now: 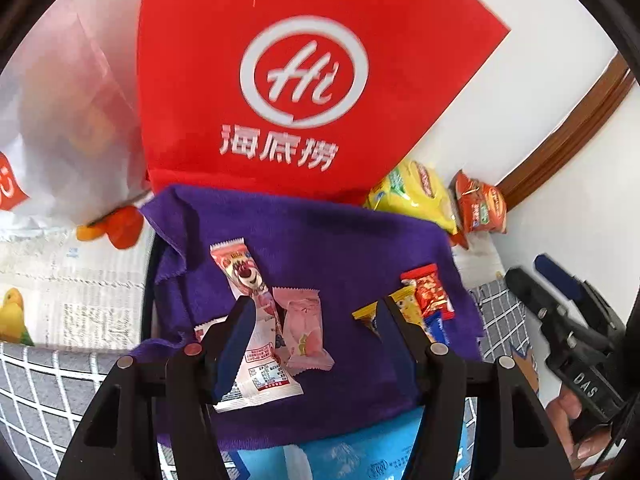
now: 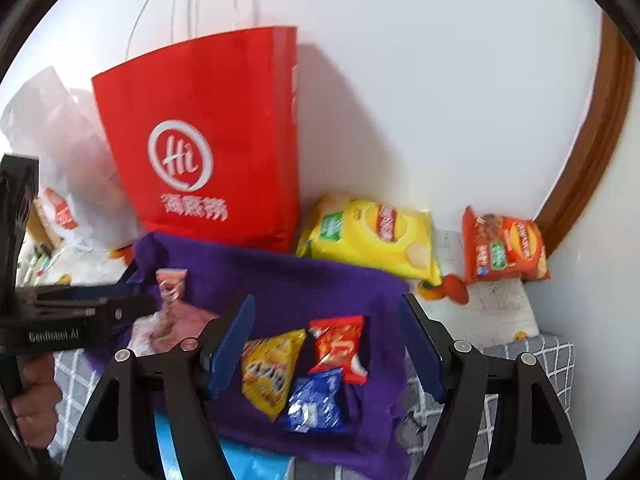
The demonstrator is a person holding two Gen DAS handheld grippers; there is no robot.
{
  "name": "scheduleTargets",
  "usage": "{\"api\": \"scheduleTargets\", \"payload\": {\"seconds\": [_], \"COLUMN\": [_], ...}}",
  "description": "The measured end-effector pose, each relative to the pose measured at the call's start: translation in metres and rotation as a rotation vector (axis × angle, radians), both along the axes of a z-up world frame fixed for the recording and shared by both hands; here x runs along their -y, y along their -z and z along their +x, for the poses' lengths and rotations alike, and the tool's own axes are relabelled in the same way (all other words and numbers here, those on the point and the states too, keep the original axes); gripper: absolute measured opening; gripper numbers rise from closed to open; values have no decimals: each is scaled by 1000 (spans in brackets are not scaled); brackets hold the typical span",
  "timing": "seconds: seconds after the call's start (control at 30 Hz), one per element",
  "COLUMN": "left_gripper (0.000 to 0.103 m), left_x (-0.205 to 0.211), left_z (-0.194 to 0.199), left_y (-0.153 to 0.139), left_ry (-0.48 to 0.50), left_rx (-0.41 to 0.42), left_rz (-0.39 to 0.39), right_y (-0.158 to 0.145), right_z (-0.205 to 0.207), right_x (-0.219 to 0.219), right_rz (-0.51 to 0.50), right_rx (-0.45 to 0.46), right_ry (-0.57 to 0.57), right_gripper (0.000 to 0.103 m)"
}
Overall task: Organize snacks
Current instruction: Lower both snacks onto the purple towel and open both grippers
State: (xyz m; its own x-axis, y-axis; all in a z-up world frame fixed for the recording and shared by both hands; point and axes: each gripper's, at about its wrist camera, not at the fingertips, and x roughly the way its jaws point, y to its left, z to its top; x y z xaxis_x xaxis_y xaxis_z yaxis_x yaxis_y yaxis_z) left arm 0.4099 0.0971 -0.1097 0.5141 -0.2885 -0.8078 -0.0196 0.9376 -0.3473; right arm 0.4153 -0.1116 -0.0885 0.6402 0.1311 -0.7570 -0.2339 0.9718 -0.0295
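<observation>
The snacks lay in two small clusters on the purple cloth (image 1: 304, 240), which serves here as the landmark. Toward its left side sat a long bear-print wrapper (image 1: 256, 320) with a pale pink packet (image 1: 306, 328) touching it on the right. The long wrapper ran roughly from the cloth's far edge toward its near edge, slightly slanted. Toward the cloth's right side sat a yellow packet (image 2: 272, 368), a red packet (image 2: 340, 346) and a blue packet (image 2: 316, 402), bunched together and touching or nearly so.

The left gripper (image 1: 316, 332) hovered over the cloth's left cluster, its fingers spread wide and holding nothing. One finger (image 1: 236, 344) overlapped the long wrapper in view; whether it touched, I cannot tell. The right gripper (image 2: 328, 344) hung over the right cluster, equally wide open and empty, the three packets framed between its fingers.

So each tool was nearest its own cluster. For the left one, the long wrapper's axis ran nearly along the fingers, so closing across its narrow width looked the natural grasp.

Behind the cloth stood a red paper bag (image 2: 208, 140), with a yellow chip bag (image 2: 372, 236) and an orange chip bag (image 2: 504, 252) to its right against the wall.
</observation>
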Motion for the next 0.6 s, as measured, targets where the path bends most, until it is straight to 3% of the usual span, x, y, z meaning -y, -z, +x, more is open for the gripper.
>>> {"api": "scheduleTargets", "payload": {"seconds": [0.17, 0.33, 0.6], "left_gripper": [60, 60, 60], "left_x": [-3, -2, 7], "left_z": [-10, -18, -43], "left_y": [-22, -36, -68], "left_ry": [-14, 3, 33], "left_rx": [57, 81, 156], "left_rz": [69, 48, 22], "right_y": [-4, 8, 56], "right_z": [-25, -67, -152], "right_x": [1, 10, 45], "right_rz": [33, 65, 96], "right_rx": [-17, -47, -146], "right_ry": [-22, -35, -17], "right_gripper": [72, 72, 70]}}
